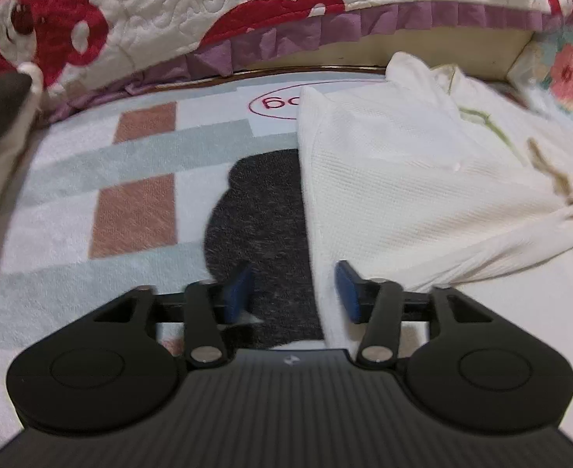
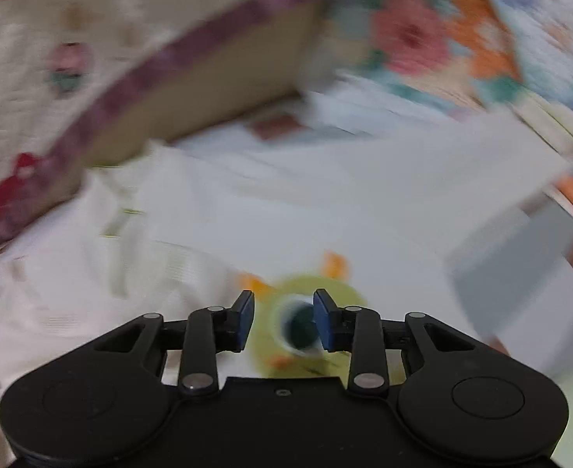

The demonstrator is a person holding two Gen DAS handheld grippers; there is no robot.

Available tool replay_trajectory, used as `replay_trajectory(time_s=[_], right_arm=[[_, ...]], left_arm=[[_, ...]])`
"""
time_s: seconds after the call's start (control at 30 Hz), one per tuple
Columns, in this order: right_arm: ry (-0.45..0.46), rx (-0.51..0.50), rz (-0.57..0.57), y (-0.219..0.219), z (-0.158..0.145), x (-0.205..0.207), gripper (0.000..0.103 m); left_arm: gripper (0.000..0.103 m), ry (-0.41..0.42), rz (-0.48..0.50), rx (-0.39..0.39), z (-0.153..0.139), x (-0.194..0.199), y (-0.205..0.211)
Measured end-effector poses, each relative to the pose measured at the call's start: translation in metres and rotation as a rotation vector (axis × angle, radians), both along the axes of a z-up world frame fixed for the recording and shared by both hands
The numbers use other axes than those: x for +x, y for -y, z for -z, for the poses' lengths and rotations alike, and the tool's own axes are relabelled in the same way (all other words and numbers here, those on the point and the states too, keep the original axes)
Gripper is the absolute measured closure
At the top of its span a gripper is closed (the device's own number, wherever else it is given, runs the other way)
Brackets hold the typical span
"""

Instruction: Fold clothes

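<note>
Garment: a cream waffle-knit top (image 1: 395, 179) lies on the patterned blanket (image 1: 138, 179), its left side turned in so that a long straight edge runs from far to near; the right part bunches into wrinkles by a sleeve or hem.
Left gripper: the left gripper (image 1: 294, 292) hovers low at the near end of that straight edge with its blue pads apart, one over the dark patch (image 1: 255, 218) of the blanket and one over the cream cloth, holding nothing.
Right gripper: the right gripper (image 2: 283, 319) has its pads apart too, with nothing between them; it sits above a green and orange print (image 2: 306, 312) on pale cloth (this view is heavily blurred, so I cannot tell whether the print is on the top).
Surroundings: a quilted cover with red bears (image 1: 91, 19) and a purple frill hangs along the far side; a flowered cloth (image 1: 571, 70) sits far right.
Stage: one side fold already lies in; whether more folds are wanted or the piece is nearly done, I can't settle from here.
Doing it well: if the edge is to be taken, I'd judge the pads should close over both layers at the near corner, low and square to the edge, so the under layer isn't left behind.
Risk: waffle knit stretches and drags, so a one-sided lift would probably skew the crease and deepen the wrinkles on the right.
</note>
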State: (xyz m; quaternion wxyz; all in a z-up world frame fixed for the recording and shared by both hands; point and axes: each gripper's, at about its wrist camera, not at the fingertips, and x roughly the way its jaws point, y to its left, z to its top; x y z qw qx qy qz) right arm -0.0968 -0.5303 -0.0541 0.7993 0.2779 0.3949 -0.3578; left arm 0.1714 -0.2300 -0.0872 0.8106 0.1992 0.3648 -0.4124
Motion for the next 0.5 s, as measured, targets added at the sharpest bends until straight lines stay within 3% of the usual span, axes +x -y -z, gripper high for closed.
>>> replay_trajectory(time_s=[0.07,0.23,0.3,0.4,0.47,0.5], right_arm=[[0.010,0.001,-0.020,0.003,-0.005,0.005,0.042],[0.032,0.028,-0.047,0.011,-0.010,0.019,0.042],[0.030,0.092,-0.005,0.018,0.002,0.026,0.042],[0.029,0.189,0.057,0.027,0.020,0.036,0.042],[-0.034,0.137,0.027,0.022,0.031,0.044,0.041],[-0.046,0.102,0.001,0.018,0.034,0.045,0.041]], left_arm=[[0.032,0.021,-0.006,0.018,0.000,-0.001,0.001],[0.032,-0.037,-0.024,0.001,0.000,0.008,-0.003],[0.038,-0.039,-0.014,-0.011,-0.002,0.007,-0.003],[0.062,-0.061,0.013,-0.061,-0.006,0.006,-0.004],[0.077,-0.085,0.028,-0.107,-0.008,0.006,-0.006],[0.079,-0.095,0.033,-0.129,-0.009,0.007,-0.006]])
